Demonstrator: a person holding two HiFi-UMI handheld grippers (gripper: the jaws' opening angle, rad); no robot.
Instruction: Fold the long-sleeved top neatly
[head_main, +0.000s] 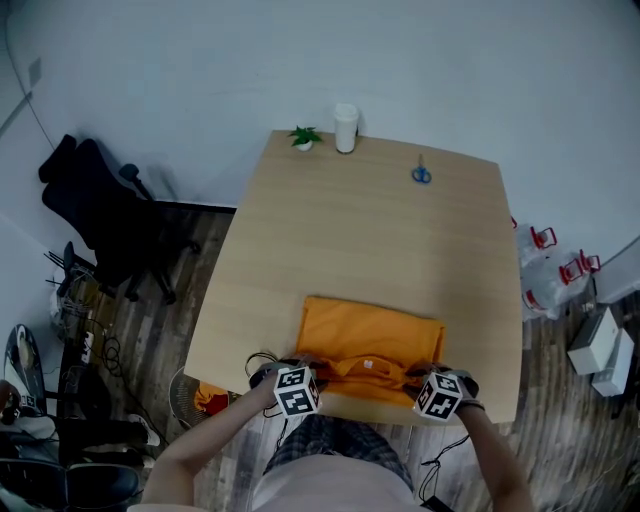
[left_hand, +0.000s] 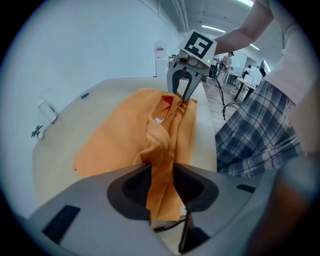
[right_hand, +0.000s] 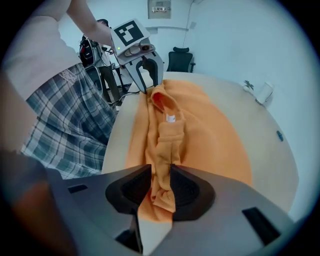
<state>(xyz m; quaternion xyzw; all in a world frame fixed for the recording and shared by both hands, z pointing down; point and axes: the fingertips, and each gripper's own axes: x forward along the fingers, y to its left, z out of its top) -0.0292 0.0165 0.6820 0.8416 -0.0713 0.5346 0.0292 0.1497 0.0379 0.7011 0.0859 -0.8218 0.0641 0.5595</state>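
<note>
Table (head_main: 370, 230) bears orange top (head_main: 370, 335); left tongs (left_hand: 162, 169), right tongs (right_hand: 160, 170) pinch it.

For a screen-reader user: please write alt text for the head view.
A person's left gripper and right gripper hold the near edge of a folded orange top on a wooden table. Blue scissors, a white container and a small plant sit near the far edge.

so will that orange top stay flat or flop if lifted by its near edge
Probably floppy: the orange top bunches into soft folds between the jaws of the left gripper. Its stacked layers would likely slide if pushed.
</note>
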